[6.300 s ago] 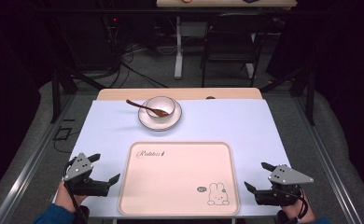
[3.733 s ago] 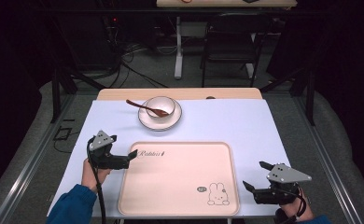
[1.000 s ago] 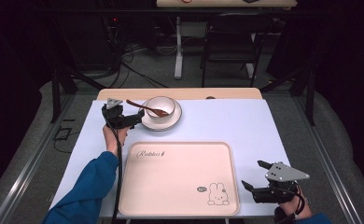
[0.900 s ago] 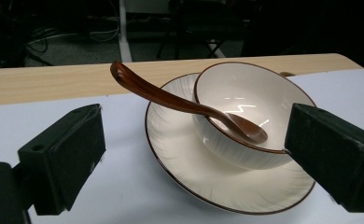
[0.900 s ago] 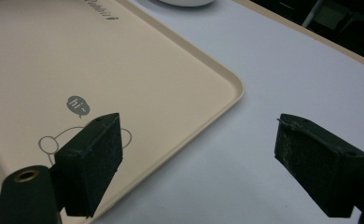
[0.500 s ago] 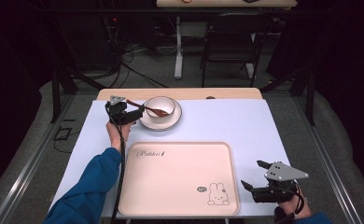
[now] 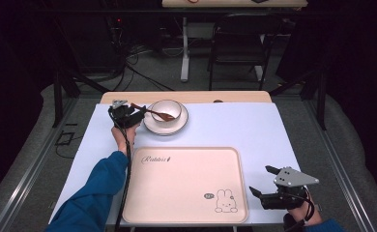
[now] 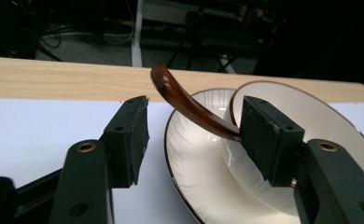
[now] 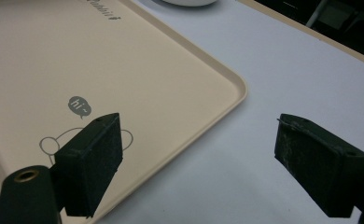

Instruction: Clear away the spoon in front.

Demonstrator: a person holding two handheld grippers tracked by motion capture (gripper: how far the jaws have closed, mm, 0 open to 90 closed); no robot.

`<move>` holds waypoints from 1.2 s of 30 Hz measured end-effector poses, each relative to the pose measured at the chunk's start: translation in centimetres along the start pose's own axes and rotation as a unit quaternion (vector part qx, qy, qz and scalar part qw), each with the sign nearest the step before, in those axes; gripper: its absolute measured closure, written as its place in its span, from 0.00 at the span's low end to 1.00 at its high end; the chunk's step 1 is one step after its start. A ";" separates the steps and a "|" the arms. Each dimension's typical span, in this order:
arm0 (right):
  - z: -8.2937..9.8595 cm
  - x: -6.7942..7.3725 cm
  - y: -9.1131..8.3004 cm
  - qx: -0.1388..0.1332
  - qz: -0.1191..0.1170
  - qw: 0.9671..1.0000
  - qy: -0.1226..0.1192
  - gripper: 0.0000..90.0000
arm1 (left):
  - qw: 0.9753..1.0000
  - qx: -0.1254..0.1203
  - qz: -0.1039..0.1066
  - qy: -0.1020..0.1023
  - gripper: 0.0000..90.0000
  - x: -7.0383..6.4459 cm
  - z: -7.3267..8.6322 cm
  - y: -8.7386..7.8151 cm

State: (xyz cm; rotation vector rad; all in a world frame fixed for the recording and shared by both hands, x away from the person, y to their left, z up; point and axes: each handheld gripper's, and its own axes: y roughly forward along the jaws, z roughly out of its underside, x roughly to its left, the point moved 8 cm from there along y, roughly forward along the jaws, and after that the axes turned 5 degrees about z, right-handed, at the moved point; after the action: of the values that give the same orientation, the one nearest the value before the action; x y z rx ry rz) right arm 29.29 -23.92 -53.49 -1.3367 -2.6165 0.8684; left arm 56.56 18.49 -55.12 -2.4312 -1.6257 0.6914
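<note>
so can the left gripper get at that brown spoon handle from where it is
Probably yes. The left gripper is open, its jaws on either side of the spoon handle, which sticks up clear over the plate rim, nothing between them. The right pad looks near or touching it.

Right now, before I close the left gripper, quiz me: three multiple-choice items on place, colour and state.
1. Where does the spoon handle lie?
A. between the left gripper jaws
B. on the tray
C. on the floor

2. What colour is the spoon?
A. white
B. brown
C. blue

3. How stands the right gripper?
A. shut on the bowl
B. shut on the tray
C. open beside the tray

Answers: 1 A, the handle rises in the gap between the two pads; 2 B, glossy brown against the white dish; 3 C, its jaws are apart, holding nothing.
</note>
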 end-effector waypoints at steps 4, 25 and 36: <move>0.0 0.0 0.0 0.000 -0.001 1.000 0.000 0.16 | 1.000 -0.003 0.003 -0.001 0.52 0.1 -0.1 0.1; 0.0 0.0 0.0 -0.001 0.000 1.000 0.003 0.16 | 1.000 -0.013 0.001 -0.011 0.68 -0.2 -0.3 0.5; -0.1 0.0 0.0 -0.003 0.001 1.000 0.001 0.16 | 1.000 -0.022 0.001 -0.007 0.75 -0.9 -1.1 -0.4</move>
State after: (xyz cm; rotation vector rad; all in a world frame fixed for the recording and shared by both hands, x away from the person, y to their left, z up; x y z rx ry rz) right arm 29.34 -23.88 -53.43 -1.3420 -2.6183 0.8603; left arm 56.43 18.00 -53.77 -2.4637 -1.6604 0.6811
